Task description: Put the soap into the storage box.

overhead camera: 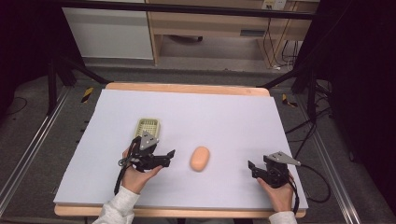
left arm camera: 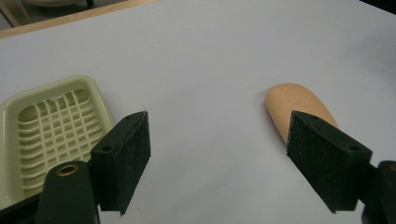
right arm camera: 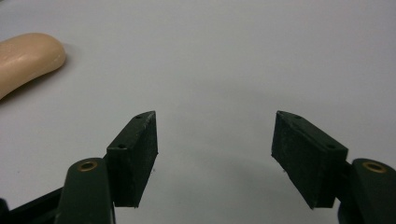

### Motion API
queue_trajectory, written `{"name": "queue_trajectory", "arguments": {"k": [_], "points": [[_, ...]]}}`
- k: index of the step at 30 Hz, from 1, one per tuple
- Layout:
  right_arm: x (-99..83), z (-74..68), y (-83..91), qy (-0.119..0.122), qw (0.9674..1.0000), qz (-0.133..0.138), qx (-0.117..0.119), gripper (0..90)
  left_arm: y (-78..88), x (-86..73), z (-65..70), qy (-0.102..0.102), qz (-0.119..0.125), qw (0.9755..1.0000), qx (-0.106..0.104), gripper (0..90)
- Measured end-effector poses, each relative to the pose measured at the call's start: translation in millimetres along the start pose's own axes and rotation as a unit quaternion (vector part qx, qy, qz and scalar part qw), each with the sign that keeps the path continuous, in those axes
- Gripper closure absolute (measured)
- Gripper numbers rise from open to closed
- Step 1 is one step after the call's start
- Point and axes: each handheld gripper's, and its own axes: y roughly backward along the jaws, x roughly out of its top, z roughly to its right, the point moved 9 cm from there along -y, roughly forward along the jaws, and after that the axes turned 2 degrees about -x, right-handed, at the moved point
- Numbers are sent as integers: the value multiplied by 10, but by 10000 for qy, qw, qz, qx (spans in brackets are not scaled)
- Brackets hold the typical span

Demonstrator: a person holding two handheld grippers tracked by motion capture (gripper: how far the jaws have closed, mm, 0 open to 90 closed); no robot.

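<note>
Left claw (left arm camera: 218, 161) agape, grid-bottomed dish (left arm camera: 44, 135) alongside.

Soap (overhead camera: 200, 158), dish (overhead camera: 148, 127) on table (overhead camera: 224, 116)

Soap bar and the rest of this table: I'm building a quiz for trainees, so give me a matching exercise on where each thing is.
1. soap bar
2. soap dish
3. left gripper
4. right gripper

a. near the table's right edge, open over bare sheet
b. mid-table, between the grippers
c. behind the left hand
d. open, fingers pointing toward the soap

Pairs: 1-b, 2-c, 3-d, 4-a
</note>
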Motion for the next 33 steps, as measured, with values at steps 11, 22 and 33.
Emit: {"name": "queue_trajectory", "arguments": {"k": [11, 22, 33], "points": [[-4, -20, 6, -16, 10000, -41, 30, 312, -139, 90, 184, -217, -108, 9997, -90, 211], [0, -22, 8, 23, 10000, -19, 46, 326, -275, 148, 351, -255, -180, 9993, -195, 212], [-10, -51, 1, 43, 9999, -42, 110, 345, -421, 172, 481, -264, -288, 9988, -296, 213]]}}
